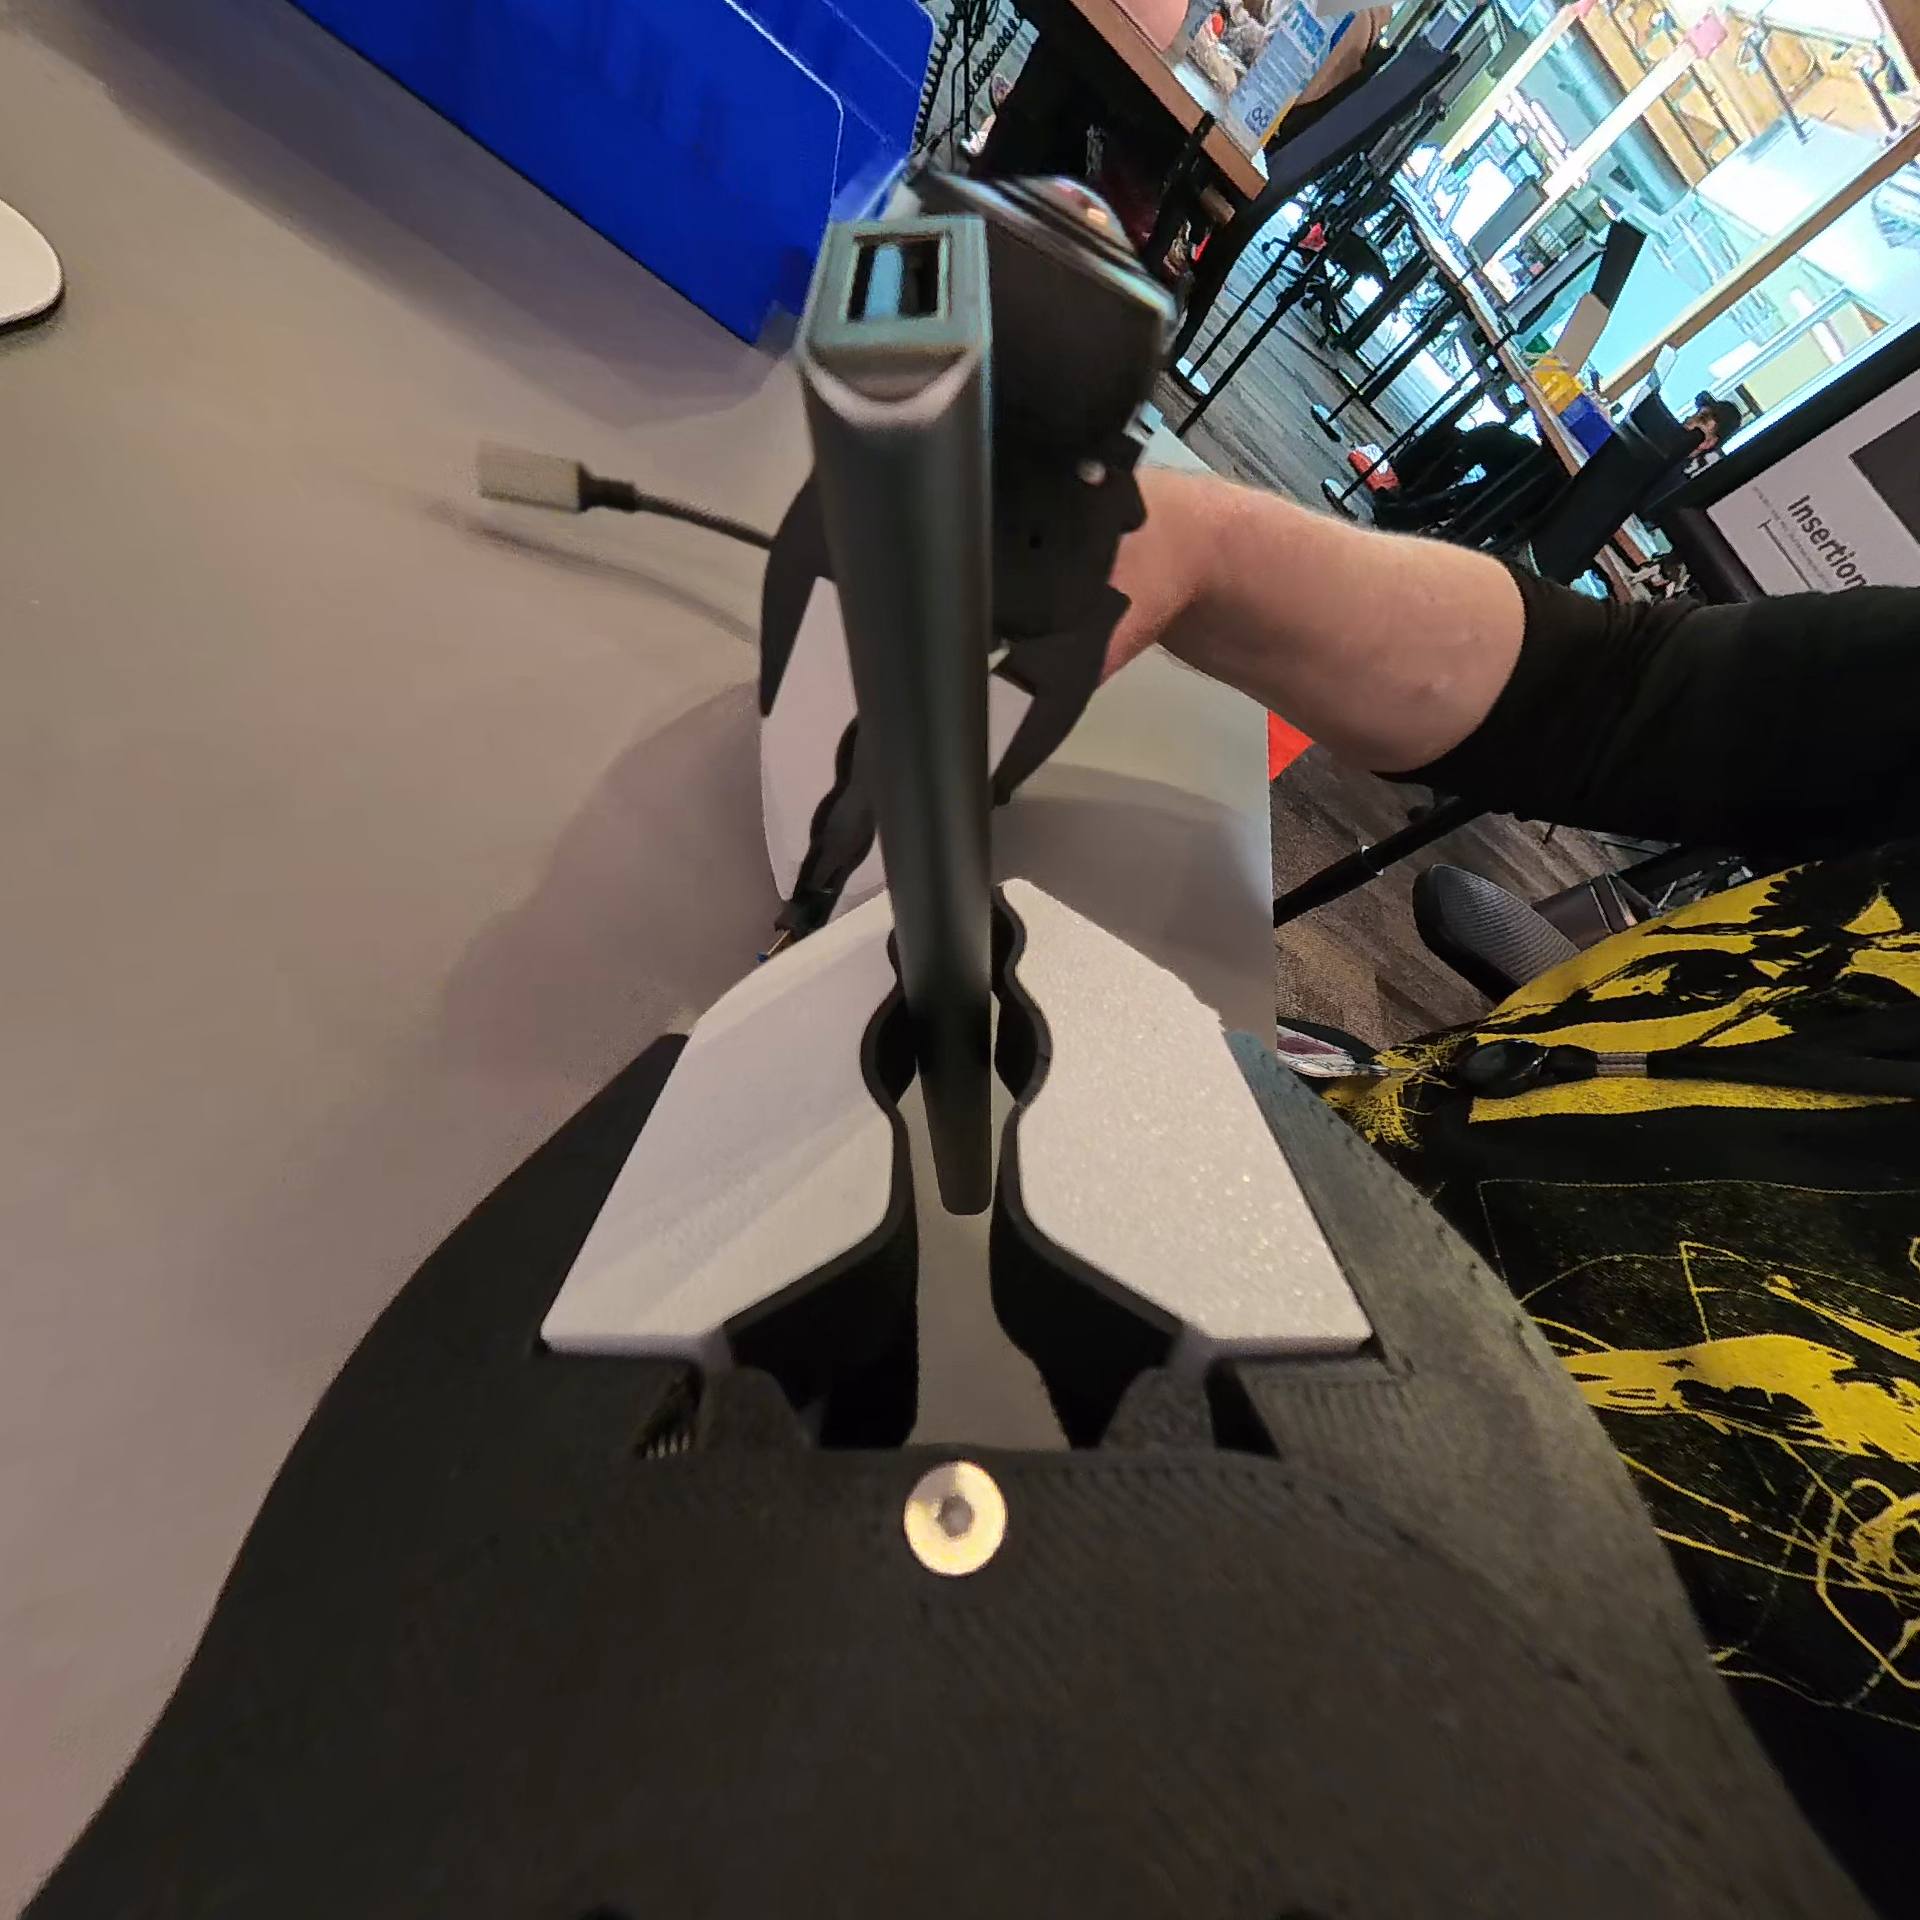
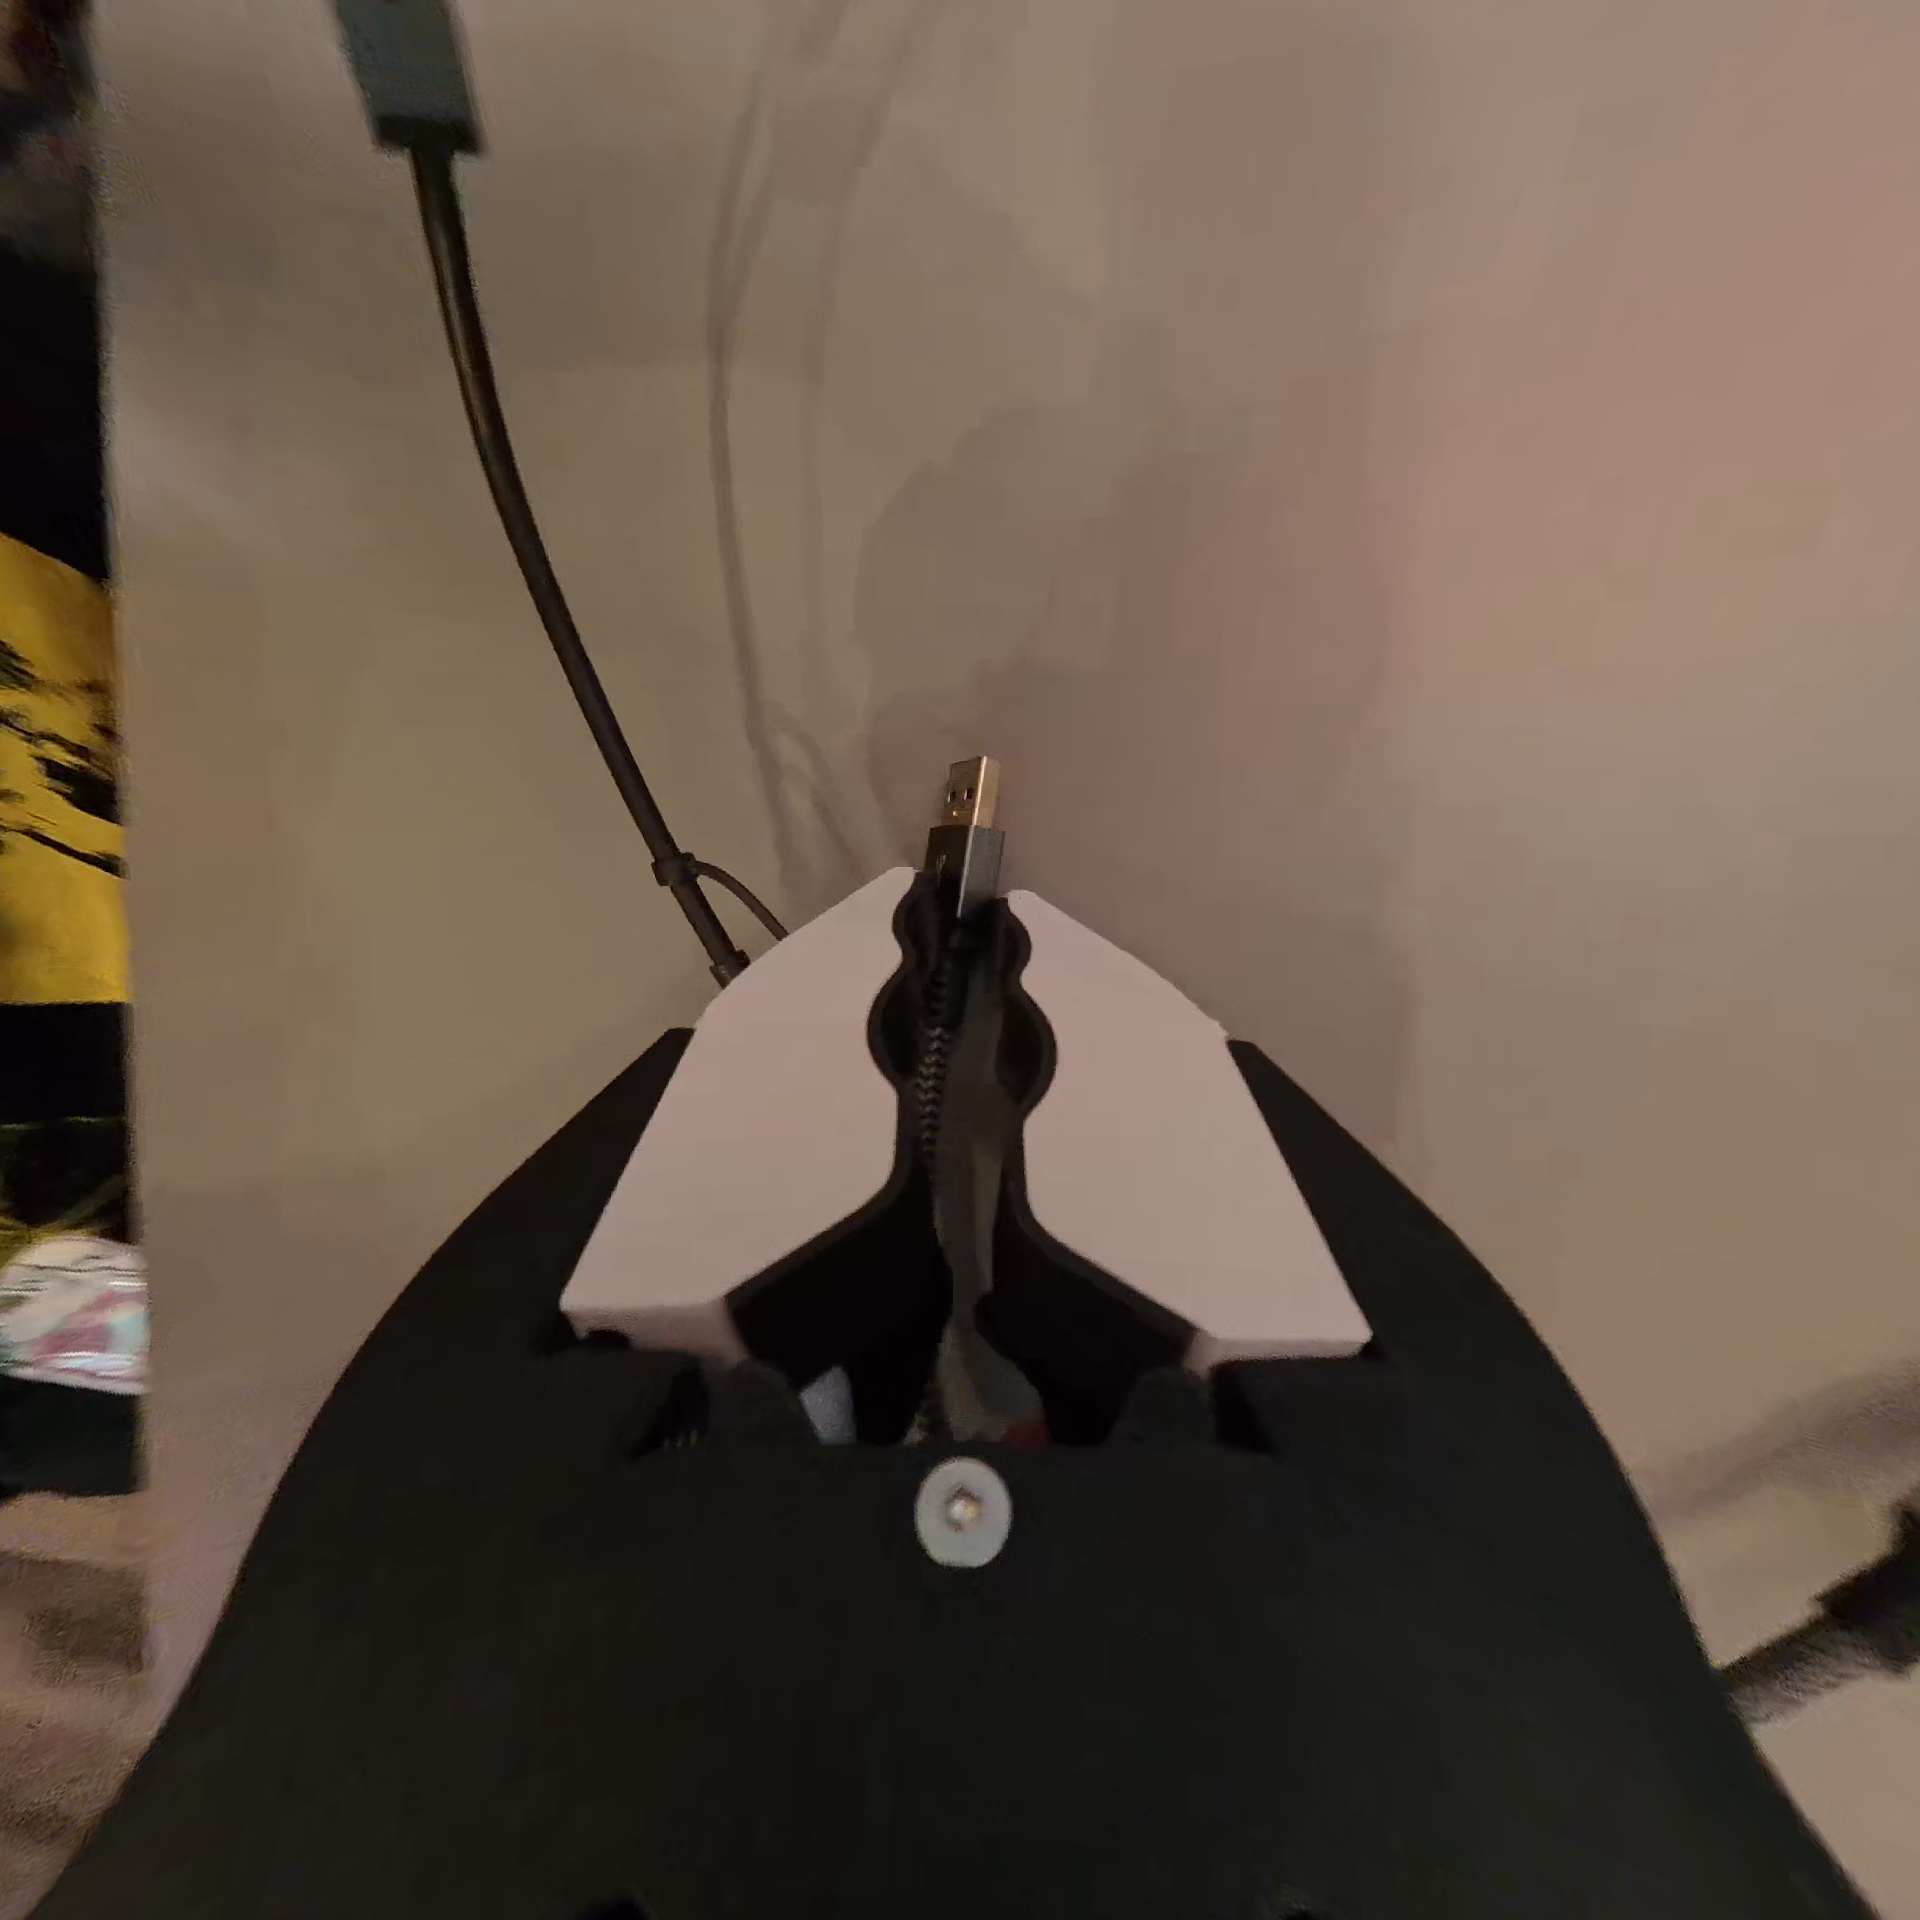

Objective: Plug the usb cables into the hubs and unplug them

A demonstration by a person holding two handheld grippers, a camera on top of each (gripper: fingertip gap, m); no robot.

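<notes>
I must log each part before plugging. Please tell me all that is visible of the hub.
The hub is a slim dark grey bar, matte like metal, with rounded edges. It is clamped between the white fingers of the left claw and points away from the camera. Its far end shows one empty port. It is off the table.

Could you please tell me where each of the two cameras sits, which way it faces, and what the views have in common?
Left wrist view: sits on the left gripper, looking along its fingers, which clamp a dark USB hub on edge, across the grey table towards the right gripper; a forearm shows.
Right wrist view: sits on the right gripper, facing the table; its fingers clamp a braided USB cable behind the plug.
Shared: table, right gripper.
</notes>
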